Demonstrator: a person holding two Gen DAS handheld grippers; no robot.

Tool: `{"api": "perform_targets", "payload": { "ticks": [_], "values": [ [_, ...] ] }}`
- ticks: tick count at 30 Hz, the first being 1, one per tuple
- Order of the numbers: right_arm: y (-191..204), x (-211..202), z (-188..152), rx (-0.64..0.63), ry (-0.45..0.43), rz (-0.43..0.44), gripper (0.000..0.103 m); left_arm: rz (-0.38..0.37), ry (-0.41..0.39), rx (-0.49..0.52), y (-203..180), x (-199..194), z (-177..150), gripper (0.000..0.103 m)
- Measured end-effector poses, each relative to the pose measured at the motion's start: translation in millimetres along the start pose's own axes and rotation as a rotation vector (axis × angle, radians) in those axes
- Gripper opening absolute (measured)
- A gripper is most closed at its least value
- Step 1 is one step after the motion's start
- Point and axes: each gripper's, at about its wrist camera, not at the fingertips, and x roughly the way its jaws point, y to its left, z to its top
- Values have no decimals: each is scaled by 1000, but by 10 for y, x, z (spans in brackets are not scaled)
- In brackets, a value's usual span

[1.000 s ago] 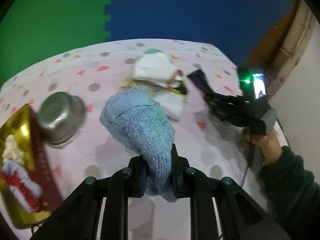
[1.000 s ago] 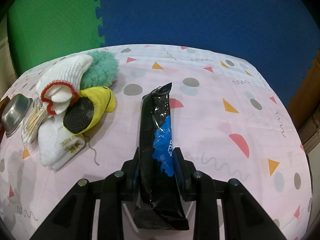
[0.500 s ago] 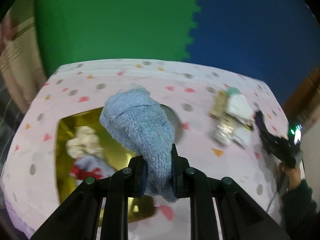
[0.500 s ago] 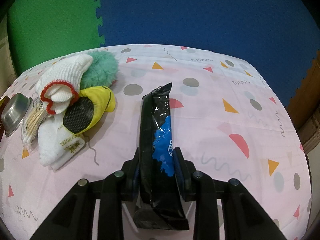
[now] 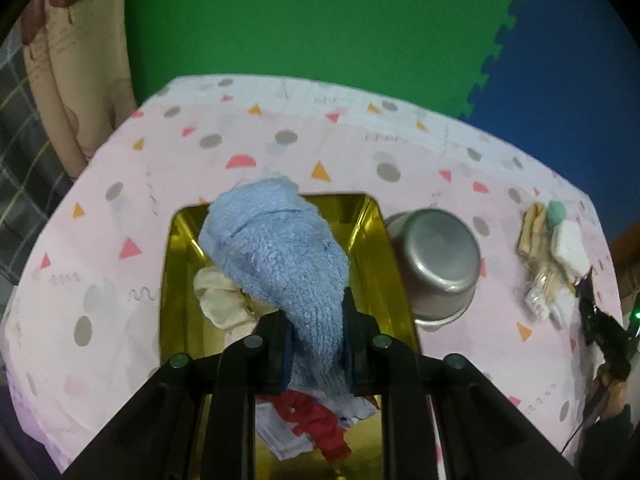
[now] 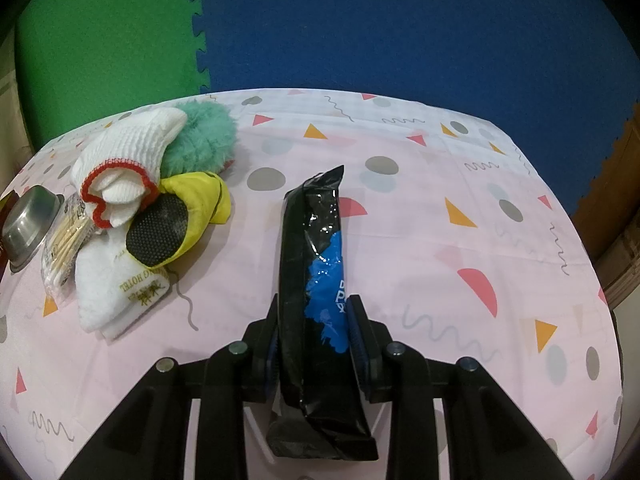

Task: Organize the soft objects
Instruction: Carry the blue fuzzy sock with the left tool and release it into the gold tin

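**Blue cloth over the gold tray, black packet held at the table's other side**

Much of what we see is partly covered. The blue fluffy cloth [image 5: 280, 260] hides the middle of the gold tray [image 5: 372, 240] beneath it, so we make out only pieces of what lies inside: a cream fabric piece [image 5: 220, 300] to the left of the fingers, and a red and white fabric [image 5: 312, 420] showing below, between the gripper's arms. The tray's near end is cut off by the gripper body. Far to the right, the pile of soft things is blurred and small in this view, and the person's hand [image 5: 608, 396] sits at the very edge, barely visible.

Our left gripper [image 5: 316, 344] points steeply down over the tray, its pads pressed onto the lower end of the blue cloth, which rises up and forward from the fingers. A steel bowl [image 5: 436, 264] sits just right of the tray, tilted.

Our right gripper [image 6: 314, 336] also tilts downward, clamped on a black and blue packet [image 6: 316, 264] that stands on edge and runs forward from the fingers; its lower end reaches back under the gripper. Ahead and to the left lie a white glove with red trim [image 6: 128, 160], a green fluffy ball [image 6: 200, 140], a yellow and black pouch [image 6: 180, 216], a white hotel slipper [image 6: 120, 292] and a clear pack of sticks [image 6: 64, 240], all touching in one heap. Whether the slipper is single or a pair we cannot tell.
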Motion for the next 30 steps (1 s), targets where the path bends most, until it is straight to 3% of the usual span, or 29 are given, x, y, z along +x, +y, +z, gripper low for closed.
{"api": "perform_targets", "payload": {
  "ticks": [13,16,18,21,30],
  "values": [
    [4,1,-1,1,0,-1,30,40,51,18,11,388,83,26],
    [3,1,-1,2,0,0,30,65,42,19,18,397,77,39],
    [3,4,-1,2,0,-1,30,84,26,23,19,368,68,55],
    [2,4,-1,3,0,-1,30,93,10,28,36,316,67,65],
    [3,3,-1,4,0,-1,30,175,-64,59,7,76,-20,70]
  ]
}}
